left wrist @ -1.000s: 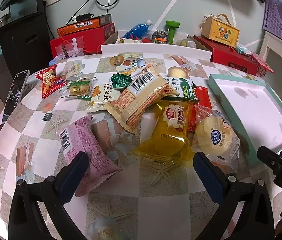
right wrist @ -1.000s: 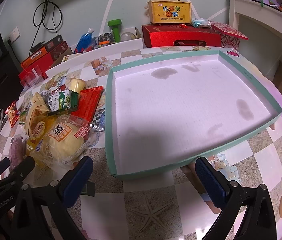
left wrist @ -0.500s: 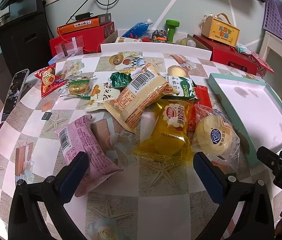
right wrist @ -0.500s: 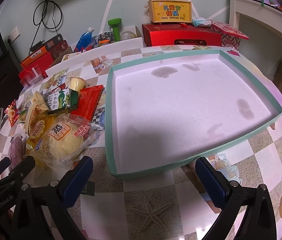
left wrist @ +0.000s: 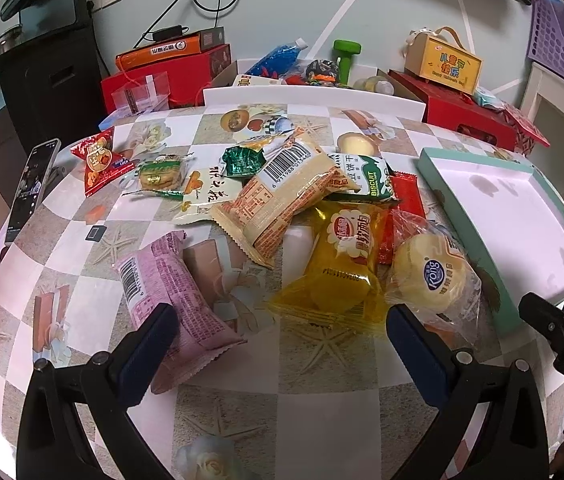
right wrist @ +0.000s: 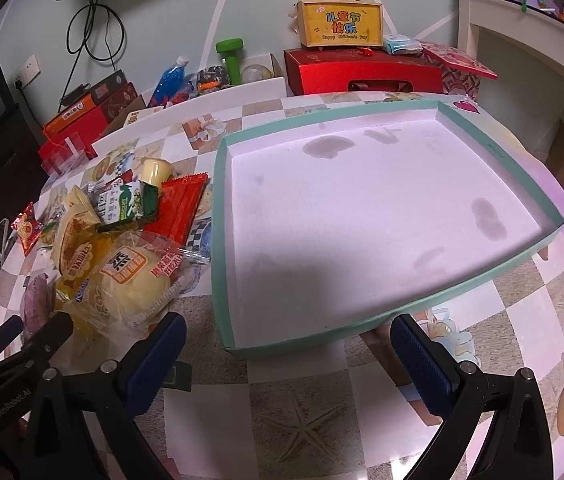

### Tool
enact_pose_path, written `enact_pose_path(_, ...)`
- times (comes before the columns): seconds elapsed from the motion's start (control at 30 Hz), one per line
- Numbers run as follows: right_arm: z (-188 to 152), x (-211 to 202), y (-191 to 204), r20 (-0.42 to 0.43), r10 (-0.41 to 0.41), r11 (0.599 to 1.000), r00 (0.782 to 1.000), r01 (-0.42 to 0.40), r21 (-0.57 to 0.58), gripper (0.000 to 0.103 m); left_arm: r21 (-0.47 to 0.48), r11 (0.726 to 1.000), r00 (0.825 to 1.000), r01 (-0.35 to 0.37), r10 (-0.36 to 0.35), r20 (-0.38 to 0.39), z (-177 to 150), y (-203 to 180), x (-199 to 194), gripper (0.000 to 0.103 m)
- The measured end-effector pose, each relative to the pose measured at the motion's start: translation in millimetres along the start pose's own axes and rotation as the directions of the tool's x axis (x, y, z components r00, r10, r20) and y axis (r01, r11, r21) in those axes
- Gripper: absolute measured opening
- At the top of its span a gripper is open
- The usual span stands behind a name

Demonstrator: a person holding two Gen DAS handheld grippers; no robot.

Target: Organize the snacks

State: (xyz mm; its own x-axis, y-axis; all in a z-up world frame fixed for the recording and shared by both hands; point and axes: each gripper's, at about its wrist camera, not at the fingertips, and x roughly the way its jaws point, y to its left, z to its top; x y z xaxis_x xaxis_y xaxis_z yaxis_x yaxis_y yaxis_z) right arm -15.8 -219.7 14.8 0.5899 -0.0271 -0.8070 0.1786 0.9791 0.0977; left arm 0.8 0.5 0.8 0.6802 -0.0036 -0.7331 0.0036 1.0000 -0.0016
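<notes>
A pile of wrapped snacks lies on the checkered table: a pink packet (left wrist: 166,292), a yellow packet (left wrist: 342,264), a round bun in clear wrap (left wrist: 434,276), a long orange-and-cream packet (left wrist: 282,196) and a red packet (left wrist: 100,160). An empty teal tray (right wrist: 218,240) with a white floor sits to their right. My left gripper (left wrist: 278,344) is open and empty just in front of the pile. My right gripper (right wrist: 286,352) is open and empty at the tray's near edge. The bun also shows in the right wrist view (right wrist: 130,280).
A phone (left wrist: 32,188) lies at the table's left edge. Red boxes (left wrist: 166,76), a blue bottle (left wrist: 278,56), a green dumbbell (left wrist: 344,60) and a yellow gift box (right wrist: 338,20) stand behind the table's far edge.
Both grippers have drifted slightly; the snacks and the tray lie as before and both grippers stay open.
</notes>
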Motion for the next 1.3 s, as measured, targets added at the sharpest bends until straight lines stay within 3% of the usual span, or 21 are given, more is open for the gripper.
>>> enact_pose_path(0.37,6,-11,1,0.03,0.019,1.0,0.999,-0.019,0.007,0.103,-0.006,1.0,1.0,-0.004,0.004,0.001,3,2,-7,0.103)
enact_pose_path(0.63,10,-14,42,0.062,0.179,0.982,0.982,-0.175,-0.065,0.103,-0.147,0.988,0.997,-0.052,0.058,0.04,10,49,-20,0.103)
enact_pose_path(0.73,12,-9,58,0.048,0.207,0.976,0.977,-0.203,-0.076,0.103,-0.178,0.979,0.994,-0.097,0.103,0.026,9,65,-17,0.103)
enact_pose_path(1.17,21,26,88,-0.005,0.262,0.964,0.965,-0.262,-0.048,0.103,-0.246,0.956,0.982,-0.161,0.131,-0.133,5,84,21,0.103)
enact_pose_path(1.3,20,35,94,-0.029,0.242,0.969,0.97,-0.243,-0.054,0.094,-0.261,0.951,0.98,-0.167,0.129,-0.154,5,89,31,0.102)
